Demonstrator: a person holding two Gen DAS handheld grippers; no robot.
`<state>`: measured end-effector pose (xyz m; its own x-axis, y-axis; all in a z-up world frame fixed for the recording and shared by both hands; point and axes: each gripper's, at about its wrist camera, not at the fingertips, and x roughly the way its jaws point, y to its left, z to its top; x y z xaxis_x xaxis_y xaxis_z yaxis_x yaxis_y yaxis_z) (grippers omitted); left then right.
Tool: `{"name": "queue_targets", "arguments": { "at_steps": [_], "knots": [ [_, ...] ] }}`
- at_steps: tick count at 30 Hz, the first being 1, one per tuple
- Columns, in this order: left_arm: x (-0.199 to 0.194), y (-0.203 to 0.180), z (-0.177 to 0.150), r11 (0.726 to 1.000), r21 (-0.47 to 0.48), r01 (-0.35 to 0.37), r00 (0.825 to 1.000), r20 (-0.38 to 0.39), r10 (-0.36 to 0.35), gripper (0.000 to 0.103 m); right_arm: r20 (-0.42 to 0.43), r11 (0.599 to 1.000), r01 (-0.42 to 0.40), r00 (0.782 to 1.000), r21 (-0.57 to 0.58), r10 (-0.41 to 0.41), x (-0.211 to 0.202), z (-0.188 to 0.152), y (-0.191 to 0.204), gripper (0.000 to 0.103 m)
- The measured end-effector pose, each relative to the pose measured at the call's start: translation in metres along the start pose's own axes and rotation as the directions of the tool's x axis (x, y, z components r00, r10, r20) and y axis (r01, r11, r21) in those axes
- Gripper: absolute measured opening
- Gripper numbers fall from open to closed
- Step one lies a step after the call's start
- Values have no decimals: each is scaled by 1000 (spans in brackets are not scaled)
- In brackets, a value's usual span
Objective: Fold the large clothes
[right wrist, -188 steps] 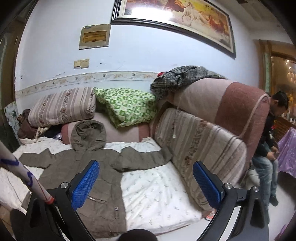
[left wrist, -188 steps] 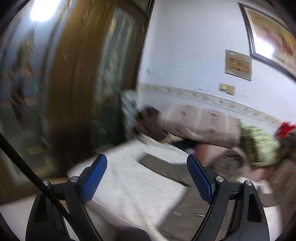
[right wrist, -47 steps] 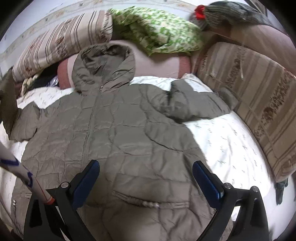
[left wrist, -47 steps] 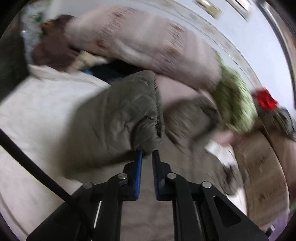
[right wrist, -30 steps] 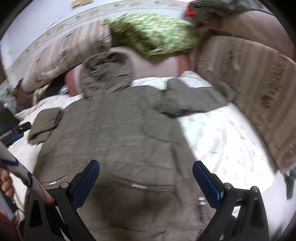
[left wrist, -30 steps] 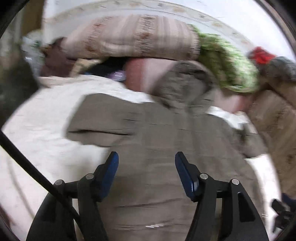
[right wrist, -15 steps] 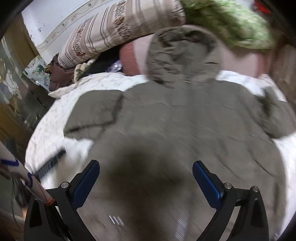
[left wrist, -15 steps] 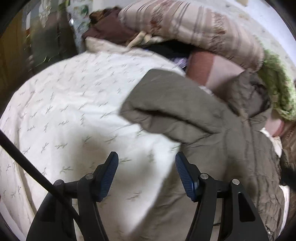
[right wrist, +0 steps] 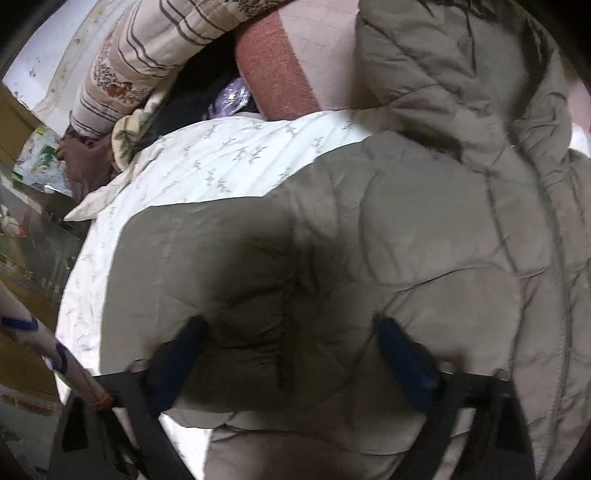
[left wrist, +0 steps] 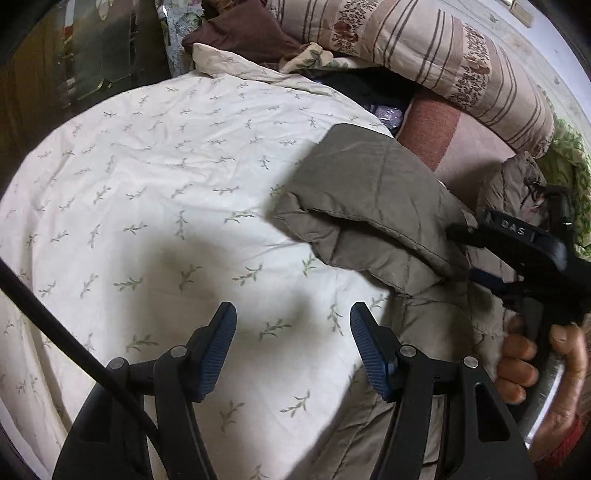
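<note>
An olive-grey hooded puffer jacket (right wrist: 424, 240) lies flat on a white leaf-print bedsheet (left wrist: 147, 184). Its sleeve (left wrist: 369, 199) is folded back onto itself beside the body. My left gripper (left wrist: 291, 343) is open and empty, low over the bare sheet just left of the jacket's edge. My right gripper (right wrist: 291, 354) is open and pressed down close on the folded sleeve, fingers on either side of a puffed panel. In the left wrist view the right gripper (left wrist: 469, 254) reaches in from the right onto the sleeve, held by a hand (left wrist: 535, 362).
A striped pillow (left wrist: 424, 55), a pink cushion (left wrist: 454, 144) and a green patterned blanket (left wrist: 569, 155) lie along the head of the bed. Dark clothes (left wrist: 243, 33) are piled at the far left corner. A dark wooden cabinet (left wrist: 55, 66) stands left of the bed.
The right gripper has moved left and down from over the jacket's body onto the folded sleeve. The left gripper has dropped a little closer to the sheet; both stayed open.
</note>
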<state>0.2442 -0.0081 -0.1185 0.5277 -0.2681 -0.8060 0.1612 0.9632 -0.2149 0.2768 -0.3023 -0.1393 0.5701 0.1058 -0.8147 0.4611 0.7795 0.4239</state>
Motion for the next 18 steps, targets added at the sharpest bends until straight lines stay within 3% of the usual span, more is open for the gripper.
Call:
{"name": "queue_targets", "arguments": {
  "at_steps": [1,2,3,6,12,14,18],
  "knots": [
    [0,0,0,1000,-4,-2,1000,1,2,63,-14,999,-33,999,-1,33,-1,0,2,49],
    [0,1,1,1000,-10,1,1000,-2,-1,63,-35,998,-70,997,-1,70,-2,0,4,22],
    [0,2,1,1000,-16,3,1000,-3,-3,63,-57,997,-81,995,-2,81,-7,-1,6,10],
    [2,3,0,1000,-24,-7,1000,-9,7,63,-21,997,-72,997,-28,71,-33,4,11,7],
    [0,6,1,999,-32,-30,1000,0,30,63,116,990,96,990,-105,-84,-116,11,-11,6],
    [-2,4,0,999,-25,-27,1000,1,27,63,150,975,187,974,-119,-169,-137,10,-28,6],
    [-7,-7,-3,999,21,-33,999,23,32,63,173,927,367,920,-77,-351,-168,6,-87,6]
  ]
}}
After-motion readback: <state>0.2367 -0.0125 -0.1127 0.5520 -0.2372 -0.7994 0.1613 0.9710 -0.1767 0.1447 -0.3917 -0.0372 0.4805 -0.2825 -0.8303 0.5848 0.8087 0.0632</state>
